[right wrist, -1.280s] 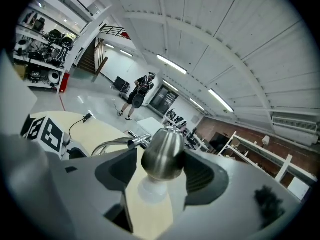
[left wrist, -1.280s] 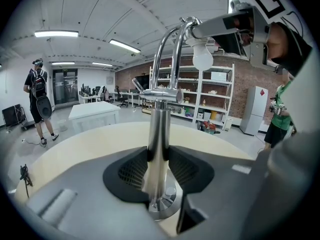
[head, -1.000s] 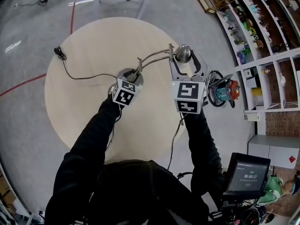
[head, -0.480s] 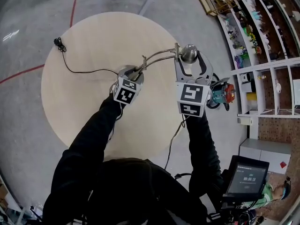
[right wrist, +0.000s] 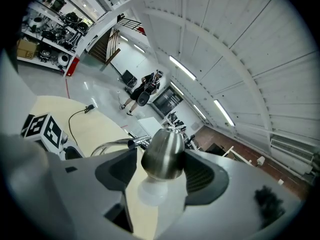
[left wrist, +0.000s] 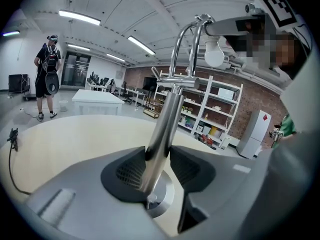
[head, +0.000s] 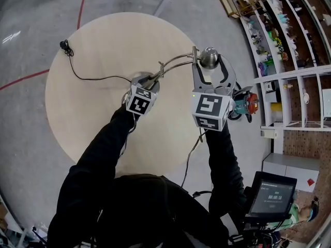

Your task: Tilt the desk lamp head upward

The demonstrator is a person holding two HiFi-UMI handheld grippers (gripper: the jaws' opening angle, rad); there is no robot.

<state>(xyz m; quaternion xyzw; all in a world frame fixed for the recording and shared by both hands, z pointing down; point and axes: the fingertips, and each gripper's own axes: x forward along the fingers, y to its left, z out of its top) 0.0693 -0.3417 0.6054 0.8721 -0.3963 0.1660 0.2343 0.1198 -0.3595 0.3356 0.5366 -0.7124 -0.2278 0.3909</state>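
Note:
A chrome desk lamp stands on the round pale table [head: 93, 112]. Its round base [head: 144, 80] lies under my left gripper [head: 150, 81]. That gripper [left wrist: 159, 166] is closed on the lamp's upright stem [left wrist: 162, 134] just above the base [left wrist: 162, 201]. Its jaws have just been opening slightly, and both pads still touch the stem. The curved arms lead to the chrome lamp head [head: 209, 57]. My right gripper [head: 209, 62] is closed around the lamp head [right wrist: 162, 154], with the white bulb [right wrist: 154, 191] pointing toward the camera.
The lamp's black cord [head: 88, 78] runs across the table to a plug [head: 64, 45]. Shelving [head: 279, 40] and an orange and teal tool [head: 247, 101] stand to the right. A monitor [head: 269, 195] is at lower right. A person [left wrist: 47, 76] stands far off.
My right gripper has rolled a little with the lamp head between its pads. The left gripper has stayed at the stem by the base.

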